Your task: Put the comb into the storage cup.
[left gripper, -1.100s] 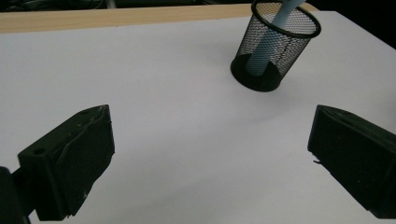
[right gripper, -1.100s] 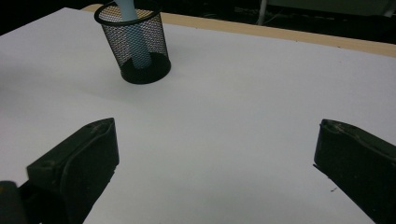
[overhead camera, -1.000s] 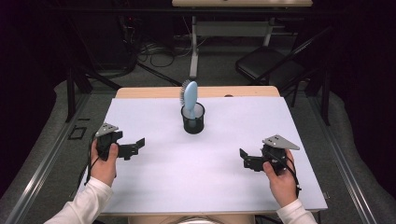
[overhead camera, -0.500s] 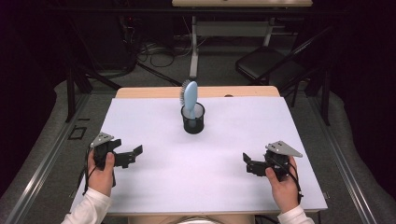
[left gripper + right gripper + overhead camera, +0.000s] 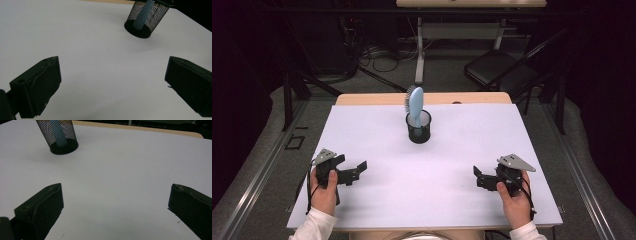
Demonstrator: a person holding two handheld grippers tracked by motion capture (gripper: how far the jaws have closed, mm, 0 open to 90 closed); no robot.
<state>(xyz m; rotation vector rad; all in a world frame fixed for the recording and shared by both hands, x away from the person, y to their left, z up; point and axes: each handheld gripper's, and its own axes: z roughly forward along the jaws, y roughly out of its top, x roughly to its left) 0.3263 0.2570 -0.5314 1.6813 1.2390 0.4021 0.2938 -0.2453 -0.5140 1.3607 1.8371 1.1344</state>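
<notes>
White worktop [image 5: 377,150] bare except mesh cup [image 5: 418,127] at far centre, blue brush [image 5: 415,104] standing upright in it. Both grippers drawn back toward near edge since a second ago. Left gripper [image 5: 354,171] and right gripper [image 5: 477,177]: jaws apart, empty, well clear of cup. Judgement: placement done, hands retiring.

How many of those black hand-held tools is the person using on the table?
2: the left tool is at the table's near left, the right tool at its near right, each in one hand, jaws open and empty.
</notes>
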